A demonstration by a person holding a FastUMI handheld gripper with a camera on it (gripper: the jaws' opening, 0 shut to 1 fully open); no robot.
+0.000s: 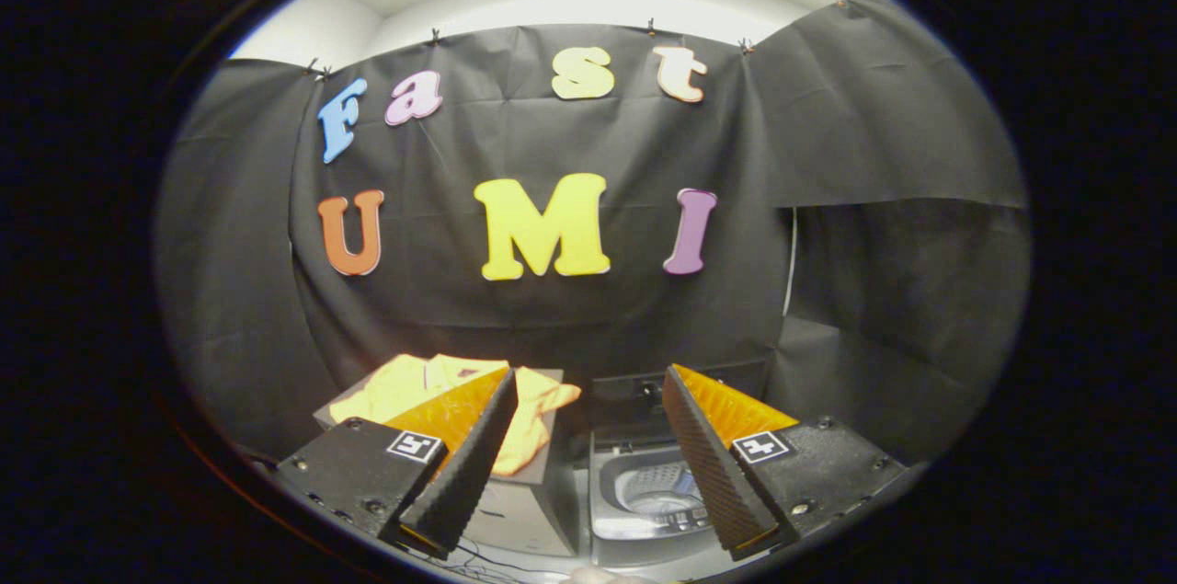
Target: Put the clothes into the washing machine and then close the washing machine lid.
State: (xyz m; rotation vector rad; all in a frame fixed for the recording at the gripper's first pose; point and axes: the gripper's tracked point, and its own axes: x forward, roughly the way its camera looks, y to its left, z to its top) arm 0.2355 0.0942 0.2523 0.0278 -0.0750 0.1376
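Beyond spread jaws: yellow-orange clothes (pixel 432 386) crumpled on box, untouched.

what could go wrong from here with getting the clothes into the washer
1. The yellow clothes hang over the front edge of the grey box; a shallow pinch may drag them off onto the floor.
2. The open gripper is well short of them.
3. The washing machine opening looks narrow, so trailing cloth may hang outside and block the lid.

Gripper (pixel 588 460) fingers spread apart, empty. Yellow clothes (pixel 432 386) on a box (pixel 515 510) beyond left finger; washing machine (pixel 644 492) open between fingers.
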